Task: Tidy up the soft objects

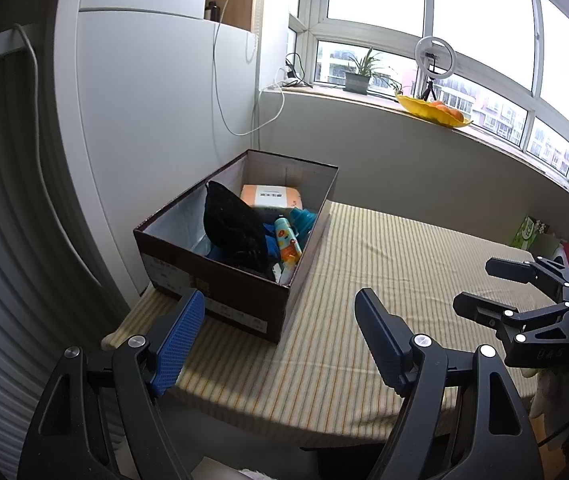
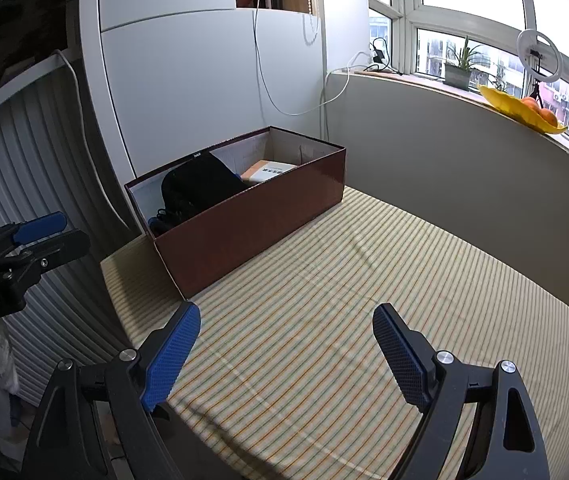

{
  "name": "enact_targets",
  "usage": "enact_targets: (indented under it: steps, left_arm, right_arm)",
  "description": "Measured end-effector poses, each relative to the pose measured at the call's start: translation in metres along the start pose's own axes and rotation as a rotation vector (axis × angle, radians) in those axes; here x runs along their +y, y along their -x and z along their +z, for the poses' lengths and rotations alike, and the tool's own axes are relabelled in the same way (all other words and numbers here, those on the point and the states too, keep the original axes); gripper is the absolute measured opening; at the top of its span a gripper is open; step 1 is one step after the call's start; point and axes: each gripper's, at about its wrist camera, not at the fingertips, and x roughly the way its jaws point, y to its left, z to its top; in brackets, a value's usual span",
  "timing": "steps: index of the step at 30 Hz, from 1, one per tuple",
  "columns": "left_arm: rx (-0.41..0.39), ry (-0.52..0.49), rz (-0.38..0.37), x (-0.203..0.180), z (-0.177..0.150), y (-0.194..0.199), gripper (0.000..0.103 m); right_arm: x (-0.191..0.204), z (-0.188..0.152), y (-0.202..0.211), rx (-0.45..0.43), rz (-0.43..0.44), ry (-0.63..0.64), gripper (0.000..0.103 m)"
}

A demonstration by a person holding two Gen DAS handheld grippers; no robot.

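A dark brown cardboard box (image 1: 220,300) (image 2: 244,232) stands open at the far left corner of the striped table (image 1: 384,280) (image 2: 344,300). Inside lie a black soft bundle (image 1: 232,228) (image 2: 200,188), blue cloth (image 1: 272,246), an orange packet (image 1: 270,196) (image 2: 266,170) and a small patterned bottle (image 1: 286,244). My left gripper (image 1: 280,300) hovers open just before the box's near corner, nothing between its fingers. My right gripper (image 2: 286,316) hovers open over the bare tablecloth, to the right of the box, and holds nothing. Each gripper shows at the edge of the other's view.
White cabinet doors (image 1: 156,100) rise behind the box with a cable (image 1: 220,92) hanging down. A window sill carries a potted plant (image 1: 358,76), a ring light (image 1: 434,54) and a yellow dish of oranges (image 1: 432,110). A ribbed grey panel (image 1: 0,240) stands left of the table.
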Motion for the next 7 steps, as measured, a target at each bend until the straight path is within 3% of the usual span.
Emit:
enact_targets:
  steps: [7]
  left_arm:
    - [-0.02, -0.005, 0.017, -0.0033, 0.0006, 0.0054, 0.078]
  right_arm:
    - [-0.0027, 0.0001, 0.0, -0.001, 0.0, -0.007, 0.085]
